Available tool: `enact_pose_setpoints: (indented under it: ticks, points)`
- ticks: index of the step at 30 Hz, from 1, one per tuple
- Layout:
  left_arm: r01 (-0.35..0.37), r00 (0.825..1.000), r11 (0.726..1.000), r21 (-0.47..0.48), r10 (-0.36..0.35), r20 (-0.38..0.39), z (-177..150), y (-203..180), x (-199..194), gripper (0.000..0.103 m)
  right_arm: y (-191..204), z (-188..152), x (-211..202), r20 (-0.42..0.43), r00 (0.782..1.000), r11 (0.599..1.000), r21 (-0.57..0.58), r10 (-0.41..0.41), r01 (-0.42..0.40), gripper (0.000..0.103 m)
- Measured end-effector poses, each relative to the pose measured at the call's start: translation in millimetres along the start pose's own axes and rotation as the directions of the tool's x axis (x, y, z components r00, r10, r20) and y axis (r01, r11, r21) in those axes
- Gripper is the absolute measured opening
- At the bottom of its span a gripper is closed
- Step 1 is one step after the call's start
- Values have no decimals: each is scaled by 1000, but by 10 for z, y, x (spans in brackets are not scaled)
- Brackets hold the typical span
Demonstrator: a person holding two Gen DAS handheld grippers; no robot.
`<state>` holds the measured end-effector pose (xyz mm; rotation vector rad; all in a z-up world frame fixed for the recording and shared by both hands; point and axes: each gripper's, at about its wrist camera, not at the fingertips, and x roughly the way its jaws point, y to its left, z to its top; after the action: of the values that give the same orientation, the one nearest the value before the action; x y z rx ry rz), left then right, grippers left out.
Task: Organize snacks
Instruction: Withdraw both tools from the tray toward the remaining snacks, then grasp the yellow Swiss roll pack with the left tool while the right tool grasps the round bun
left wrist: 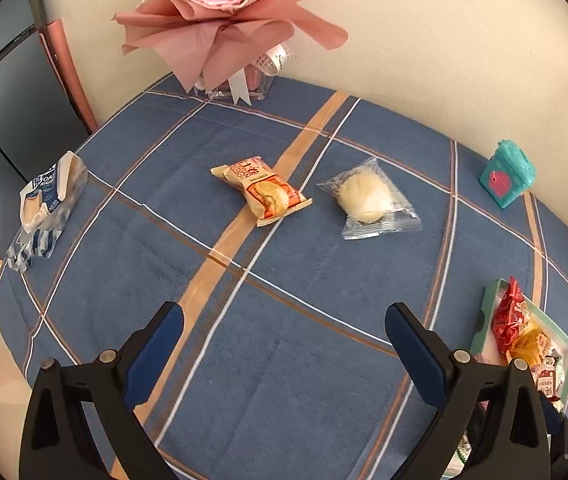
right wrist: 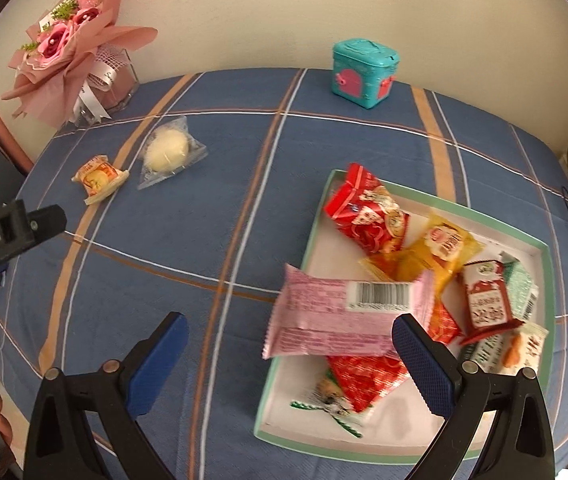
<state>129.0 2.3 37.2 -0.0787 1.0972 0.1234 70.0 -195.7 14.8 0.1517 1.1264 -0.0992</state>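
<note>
Two grippers were in play, both with fingers spread wide and nothing between them. Nearest, the right gripper (right wrist: 289, 354) hung over the left rim of the green-edged tray (right wrist: 531, 242), and a pink snack packet (right wrist: 343, 318) sat just ahead of it, blurry, barcode up, long axis running left-right, its left end poking out past the tray's edge. Under and behind it the tray was piled with red, yellow and green packets. The left gripper (left wrist: 284, 346) hovered over bare blue plaid tablecloth (left wrist: 284, 380). Farther out lay an orange cracker pack (left wrist: 262, 190), angled diagonally, with a clear-wrapped bun (left wrist: 365, 198) just beside it. A blue-and-white bag (left wrist: 46, 206) sat at the left edge. At the back stood a pink bouquet (left wrist: 224, 12) and teal box (right wrist: 363, 73).
</note>
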Motion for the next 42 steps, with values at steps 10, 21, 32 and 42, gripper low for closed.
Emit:
enact_pose_setpoints:
  ticks: [10, 21, 32, 42]
  points:
    - [86, 996, 996, 18, -87, 23, 597, 249, 212, 101, 233, 505, 128, 10, 998, 997, -42, 65, -64, 103]
    - [124, 987, 992, 0, -123, -108, 1250, 531, 732, 101, 774, 1493, 453, -19, 994, 984, -137, 110, -111, 103]
    - [141, 960, 989, -45, -147, -239, 1263, 427, 1344, 90, 1249, 1603, 1221, -106, 993, 970, -229, 57, -80, 101]
    - [139, 945, 986, -88, -158, -286, 1204, 373, 1634, 66, 1344, 1582, 1465, -129, 989, 965, -241, 73, -103, 74]
